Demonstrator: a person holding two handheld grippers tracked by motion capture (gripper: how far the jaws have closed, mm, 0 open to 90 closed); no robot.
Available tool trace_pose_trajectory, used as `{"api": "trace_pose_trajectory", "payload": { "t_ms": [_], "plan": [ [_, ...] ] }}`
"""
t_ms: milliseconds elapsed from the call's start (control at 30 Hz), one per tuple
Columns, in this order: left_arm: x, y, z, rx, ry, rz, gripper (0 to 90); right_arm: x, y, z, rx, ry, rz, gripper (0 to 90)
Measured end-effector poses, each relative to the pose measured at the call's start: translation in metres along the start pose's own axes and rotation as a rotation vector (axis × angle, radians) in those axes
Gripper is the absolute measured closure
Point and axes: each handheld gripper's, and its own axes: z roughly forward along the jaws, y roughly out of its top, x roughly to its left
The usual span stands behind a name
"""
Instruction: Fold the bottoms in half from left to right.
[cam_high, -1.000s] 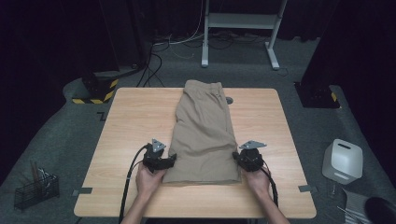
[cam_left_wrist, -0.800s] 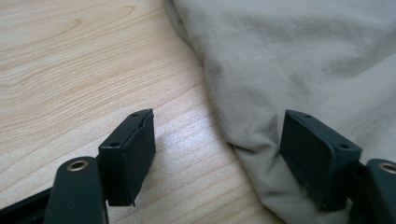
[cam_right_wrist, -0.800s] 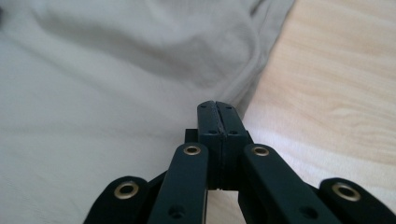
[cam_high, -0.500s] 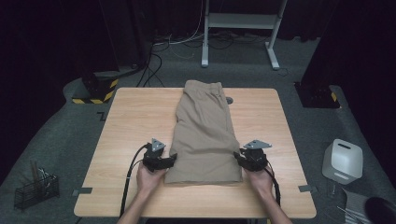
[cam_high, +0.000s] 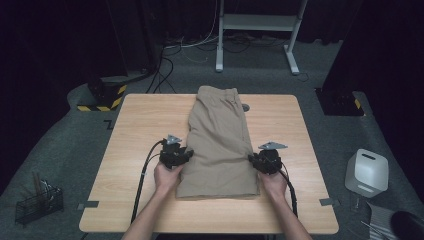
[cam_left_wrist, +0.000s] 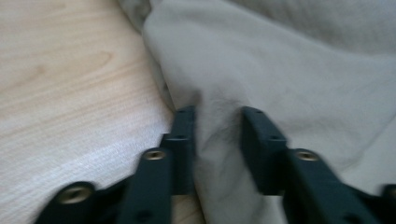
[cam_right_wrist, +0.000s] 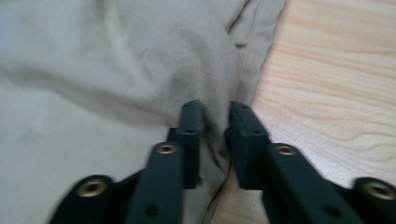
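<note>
Khaki shorts (cam_high: 220, 140) lie folded lengthwise in the middle of the wooden table (cam_high: 140, 125), waistband at the far end. My left gripper (cam_high: 186, 154) is at their left edge. In the left gripper view its jaws (cam_left_wrist: 218, 116) have just been closing and pinch a raised ridge of the shorts (cam_left_wrist: 280, 70). My right gripper (cam_high: 252, 159) is at the right edge. Its jaws (cam_right_wrist: 215, 109) have also just been closing and stand narrow, with a fold of the shorts (cam_right_wrist: 93, 70) squeezed between them.
A small grey object (cam_high: 245, 106) lies on the table by the shorts' far right side. On the floor are a white box (cam_high: 367, 172) at the right, a wire basket (cam_high: 37, 202) at the left, and a white frame (cam_high: 260, 22) with cables behind.
Both hands slid a little toward the far side along the shorts' edges. Each gripper's jaws have come in on the cloth at its edge.
</note>
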Motion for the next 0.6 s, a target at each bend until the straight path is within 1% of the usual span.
{"api": "trace_pose_trajectory", "payload": {
  "t_ms": [67,133,200,267,300,333,400,467,533,600],
  "plan": [
    [-0.002,-0.003,0.003,0.021,0.015,0.026,75.4,0.002,-0.002,0.002,0.02,-0.009,-0.026,81.5],
    [-0.005,-0.004,0.0,0.026,0.018,0.043,82.0,0.004,-0.004,0.001,0.02,-0.019,-0.043,82.6],
    [-0.008,-0.008,-0.005,0.039,0.023,0.08,84.7,0.006,-0.008,-0.002,0.016,-0.017,-0.059,83.0],
    [-0.012,-0.015,-0.012,0.035,0.015,0.105,85.4,0.009,-0.014,-0.008,0.011,-0.013,-0.073,83.3],
    [-0.013,-0.02,-0.015,0.03,0.013,0.111,85.5,0.009,-0.017,-0.011,0.008,-0.011,-0.082,83.3],
    [-0.013,-0.024,-0.019,0.023,0.01,0.107,85.6,0.01,-0.02,-0.014,0.009,-0.003,-0.089,83.4],
    [-0.014,-0.031,-0.026,0.02,-0.009,0.084,85.6,0.012,-0.026,-0.02,0.006,0.005,-0.097,84.1],
    [-0.018,-0.038,-0.032,0.015,-0.011,0.102,85.7,0.015,-0.031,-0.026,0.008,0.01,-0.102,85.0],
    [-0.022,-0.046,-0.039,0.013,-0.024,0.114,85.8,0.02,-0.039,-0.032,0.0,0.007,-0.117,85.1],
    [-0.027,-0.055,-0.048,0.013,-0.038,0.119,85.8,0.025,-0.047,-0.039,-0.005,0.015,-0.124,85.2]
  ]
}}
